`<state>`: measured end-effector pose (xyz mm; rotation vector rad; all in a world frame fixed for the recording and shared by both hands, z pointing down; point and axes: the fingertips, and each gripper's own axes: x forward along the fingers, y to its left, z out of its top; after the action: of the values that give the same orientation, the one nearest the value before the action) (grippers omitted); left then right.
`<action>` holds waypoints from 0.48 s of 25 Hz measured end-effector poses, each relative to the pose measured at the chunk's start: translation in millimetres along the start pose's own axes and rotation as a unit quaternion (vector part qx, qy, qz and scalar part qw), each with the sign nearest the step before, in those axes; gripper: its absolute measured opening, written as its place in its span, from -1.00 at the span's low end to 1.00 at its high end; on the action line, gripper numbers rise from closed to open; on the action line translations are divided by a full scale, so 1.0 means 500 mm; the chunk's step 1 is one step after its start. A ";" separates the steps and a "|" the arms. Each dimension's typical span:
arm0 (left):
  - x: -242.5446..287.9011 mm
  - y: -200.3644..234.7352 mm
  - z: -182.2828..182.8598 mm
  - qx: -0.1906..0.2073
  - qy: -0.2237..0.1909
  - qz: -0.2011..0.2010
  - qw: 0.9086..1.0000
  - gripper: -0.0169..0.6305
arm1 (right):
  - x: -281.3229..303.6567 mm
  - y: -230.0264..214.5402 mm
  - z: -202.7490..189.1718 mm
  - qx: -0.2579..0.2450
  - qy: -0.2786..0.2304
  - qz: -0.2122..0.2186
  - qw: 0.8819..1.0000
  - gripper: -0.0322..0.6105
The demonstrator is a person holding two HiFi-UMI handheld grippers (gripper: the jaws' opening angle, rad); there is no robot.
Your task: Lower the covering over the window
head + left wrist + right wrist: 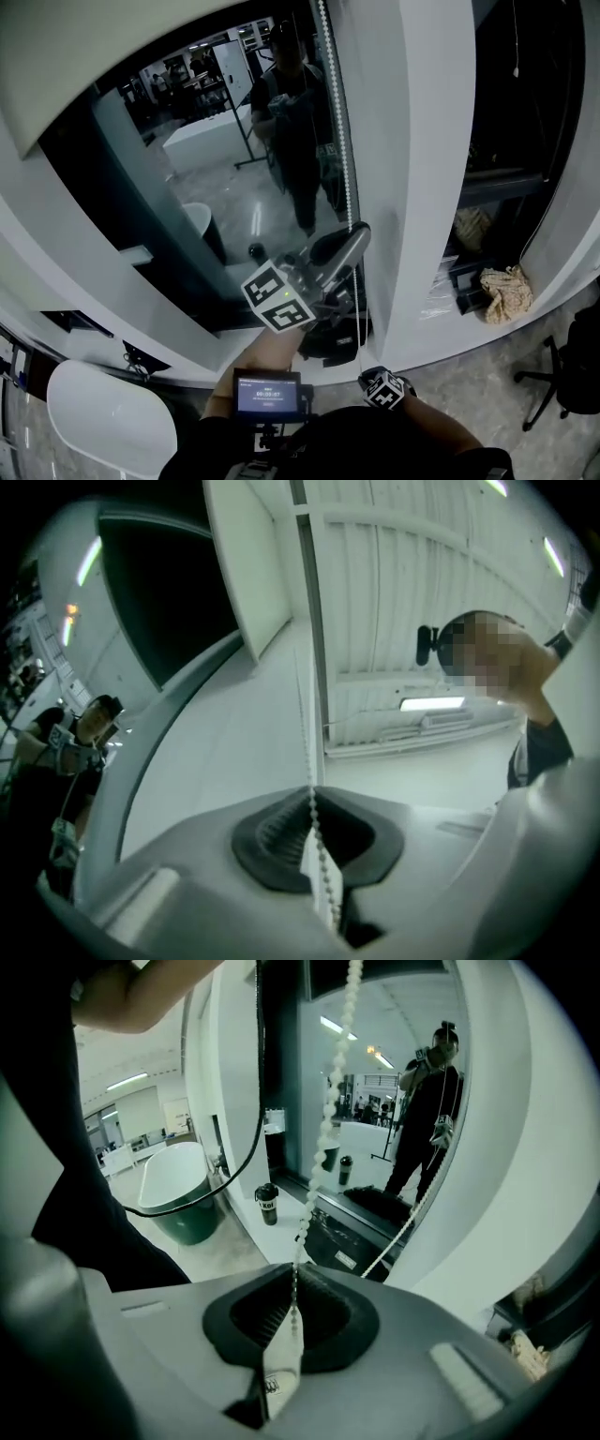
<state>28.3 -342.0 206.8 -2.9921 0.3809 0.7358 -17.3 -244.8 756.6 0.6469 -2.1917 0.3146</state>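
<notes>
Bare window point(234, 150), covering up high, both claws pinching the bead chain point(338, 122).
The pale panel point(112, 37) at the top looks like the covering, hardly lowered. The left gripper point(311, 797) nips the chain higher, the right gripper point(294, 1279) lower. I'd pull hand over hand, straight down one strand, keeping the slack strand clear. A white tub point(108, 427) sits well aside; a bottle point(266, 1206) stands on the floor by the glass.
</notes>
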 end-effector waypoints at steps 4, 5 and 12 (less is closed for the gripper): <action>-0.056 0.071 -0.105 -0.003 0.077 0.068 0.995 -0.95 | 0.008 -0.022 -0.086 0.098 0.032 -0.014 0.995 -0.83; -0.080 0.091 -0.145 -0.008 0.097 0.084 0.992 -0.95 | -0.007 -0.037 -0.094 0.137 0.013 -0.028 0.990 -0.82; -0.255 0.098 -0.495 -0.129 0.261 0.138 0.947 -0.95 | -0.229 -0.203 0.031 0.343 -0.282 -0.079 0.892 -0.67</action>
<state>18.9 -383.9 486.4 -3.3945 0.7904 -0.0313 90.1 -296.7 659.7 1.4463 -2.5332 0.9362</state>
